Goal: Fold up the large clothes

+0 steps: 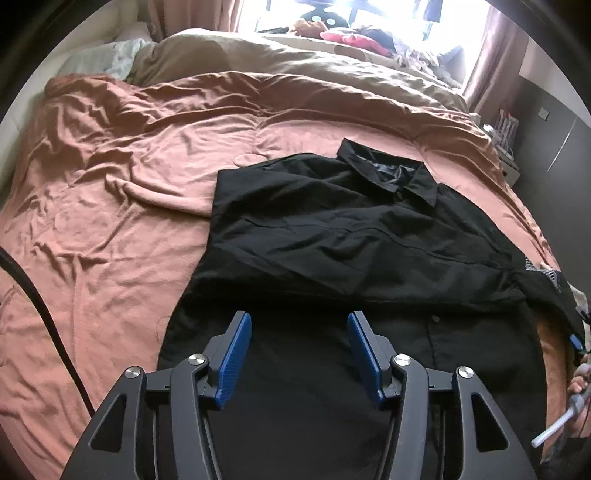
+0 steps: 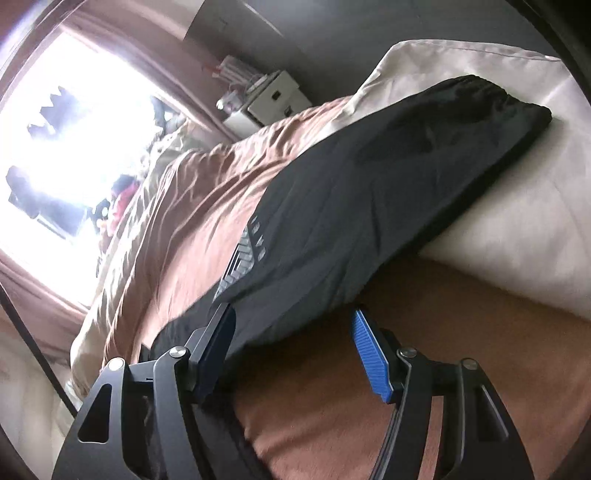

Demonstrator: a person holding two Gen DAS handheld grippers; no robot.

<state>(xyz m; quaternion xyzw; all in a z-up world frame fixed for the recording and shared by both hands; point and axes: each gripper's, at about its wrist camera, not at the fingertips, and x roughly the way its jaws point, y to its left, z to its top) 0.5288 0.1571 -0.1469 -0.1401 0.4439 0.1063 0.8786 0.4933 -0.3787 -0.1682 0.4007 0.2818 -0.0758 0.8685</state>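
Note:
A black collared shirt (image 1: 332, 236) lies spread on a salmon bedspread (image 1: 110, 221), collar at the far end, its left sleeve folded across the body. My left gripper (image 1: 299, 321) is open and empty, hovering over the shirt's lower part. In the right wrist view the shirt's right sleeve (image 2: 369, 206) stretches out toward a cream pillow (image 2: 535, 221). My right gripper (image 2: 291, 317) is open, tilted, with the sleeve's near edge lying between its jaws, which are not closed on it. The right gripper's blue tip (image 1: 574, 341) also shows at the left wrist view's right edge.
A beige duvet (image 1: 295, 66) covers the far part of the bed below a bright window (image 1: 369, 14). Clothes and toys (image 1: 351, 37) lie at the window. A white nightstand with items (image 2: 266, 99) stands beside the bed. A black cable (image 1: 44, 314) runs at left.

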